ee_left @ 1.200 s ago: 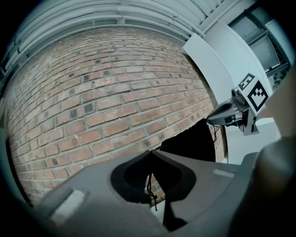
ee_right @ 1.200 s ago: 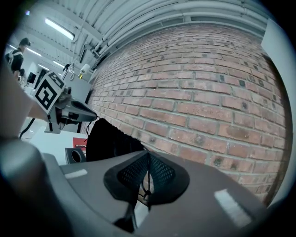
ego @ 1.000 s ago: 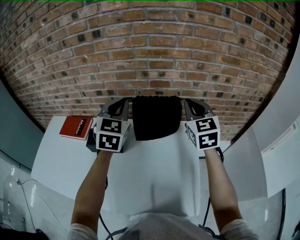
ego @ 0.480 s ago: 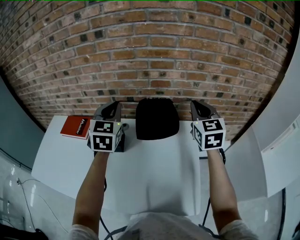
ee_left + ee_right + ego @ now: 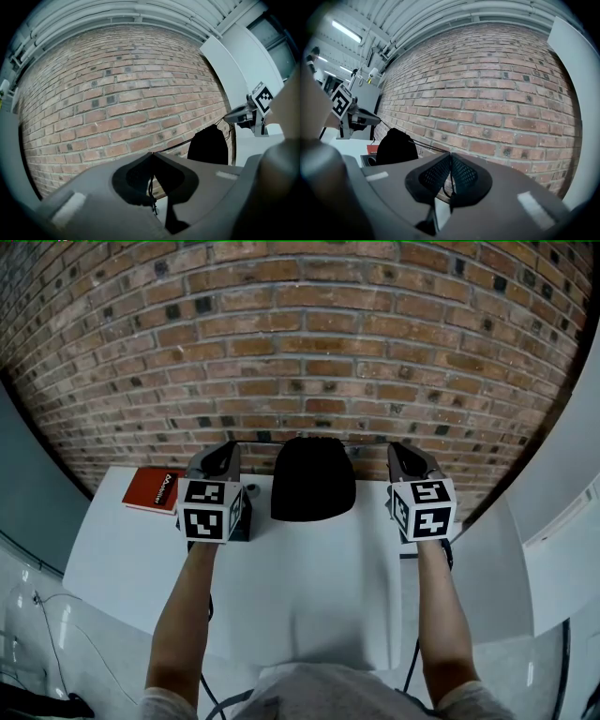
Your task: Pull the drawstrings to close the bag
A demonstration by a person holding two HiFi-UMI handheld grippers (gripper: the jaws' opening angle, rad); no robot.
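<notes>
A black drawstring bag (image 5: 313, 479) stands on the white table (image 5: 300, 587) against the brick wall, its top gathered into a rounded shape. A thin black drawstring (image 5: 258, 442) runs taut from the bag's top out to each side. My left gripper (image 5: 228, 448) is to the bag's left, shut on the left string (image 5: 178, 144), whose end hangs down between the pads (image 5: 152, 157). To the bag's right, my right gripper (image 5: 399, 448) is shut on the right string (image 5: 424, 146). The bag (image 5: 207, 145) (image 5: 396, 146) shows in both gripper views.
A red book (image 5: 155, 490) lies at the table's far left. A small black box (image 5: 246, 514) sits right beside the left gripper. The brick wall (image 5: 309, 352) rises just behind the bag. A white panel (image 5: 562, 502) stands at the right.
The left gripper has moved left, away from the bag, and the right gripper slightly right. The bag's wide, square top has drawn in to a narrower rounded one.
</notes>
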